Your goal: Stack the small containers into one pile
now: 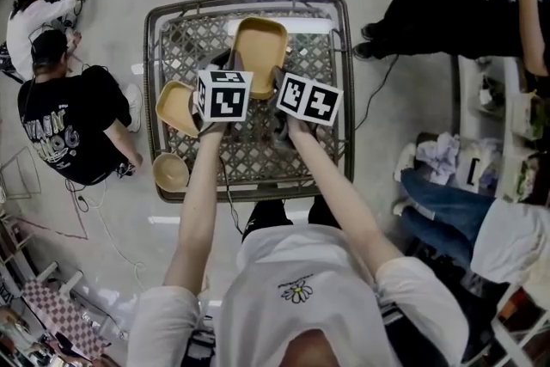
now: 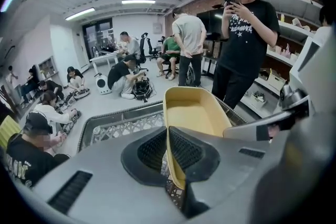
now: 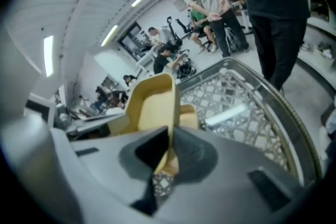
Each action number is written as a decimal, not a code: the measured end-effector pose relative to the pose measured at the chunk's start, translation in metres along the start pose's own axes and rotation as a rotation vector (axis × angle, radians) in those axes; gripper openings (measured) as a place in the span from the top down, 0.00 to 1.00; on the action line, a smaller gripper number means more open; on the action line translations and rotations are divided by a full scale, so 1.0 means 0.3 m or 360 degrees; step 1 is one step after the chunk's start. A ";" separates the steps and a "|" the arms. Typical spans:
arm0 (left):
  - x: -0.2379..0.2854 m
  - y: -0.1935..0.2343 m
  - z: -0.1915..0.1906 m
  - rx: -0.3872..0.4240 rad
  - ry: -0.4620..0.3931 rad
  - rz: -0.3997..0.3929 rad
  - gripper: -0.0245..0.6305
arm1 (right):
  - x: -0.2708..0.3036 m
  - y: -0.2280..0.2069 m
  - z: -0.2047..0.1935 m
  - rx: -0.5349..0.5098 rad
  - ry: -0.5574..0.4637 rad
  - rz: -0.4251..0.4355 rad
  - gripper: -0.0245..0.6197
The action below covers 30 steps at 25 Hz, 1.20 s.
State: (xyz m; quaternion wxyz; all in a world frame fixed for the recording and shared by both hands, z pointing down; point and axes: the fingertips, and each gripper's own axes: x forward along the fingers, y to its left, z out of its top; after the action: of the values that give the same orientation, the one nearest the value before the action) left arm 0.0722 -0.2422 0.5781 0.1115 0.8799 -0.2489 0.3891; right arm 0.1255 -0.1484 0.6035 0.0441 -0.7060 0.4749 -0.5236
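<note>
Tan container [image 1: 260, 54] is held at the far middle of the mesh table [image 1: 249, 1], well inside the raised rim on every side. Left gripper [image 2: 168, 139] is clenched on its left wall and right gripper [image 3: 169, 148] on its right wall, each pinching the wall's top edge between the pads. A smaller container [image 1: 176, 107] lies against the left rim, and a round bowl [image 1: 170, 172] sits at the near left corner. Bare mesh lies open along the right side.
</note>
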 end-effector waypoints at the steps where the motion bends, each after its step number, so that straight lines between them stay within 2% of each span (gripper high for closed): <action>1: 0.023 0.001 -0.020 0.0002 0.0036 -0.0010 0.91 | 0.018 -0.013 -0.013 0.0015 0.0031 -0.0015 0.89; 7: 0.100 -0.002 -0.137 -0.0007 0.0216 -0.0047 0.90 | 0.075 -0.071 -0.091 0.0058 0.0143 -0.0077 0.89; 13: 0.134 -0.002 -0.163 0.0000 0.0294 -0.0049 0.90 | 0.102 -0.099 -0.115 0.0143 0.0211 -0.0118 0.89; 16: 0.149 0.008 -0.194 -0.0013 0.0341 -0.0064 0.90 | 0.115 -0.092 -0.126 0.0124 0.0236 -0.0143 0.89; 22: 0.171 0.023 -0.211 0.0064 0.0345 -0.0027 0.87 | 0.125 -0.084 -0.113 0.0086 0.0206 -0.0127 0.89; 25: 0.169 0.028 -0.216 0.0048 0.0320 -0.0008 0.83 | 0.121 -0.097 -0.104 0.0048 0.0148 -0.0167 0.88; 27: 0.161 0.027 -0.219 0.0011 0.0301 0.0002 0.79 | 0.106 -0.115 -0.096 -0.0051 0.0101 -0.0233 0.72; 30: 0.136 0.043 -0.187 -0.0028 0.0249 0.0017 0.78 | 0.081 -0.115 -0.068 -0.0109 0.0042 -0.0258 0.71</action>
State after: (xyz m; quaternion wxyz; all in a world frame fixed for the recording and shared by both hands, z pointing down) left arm 0.0535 -0.2456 0.6460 0.1362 0.8444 -0.2476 0.4551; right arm 0.1312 -0.1380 0.6489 -0.0288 -0.7363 0.4342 -0.5181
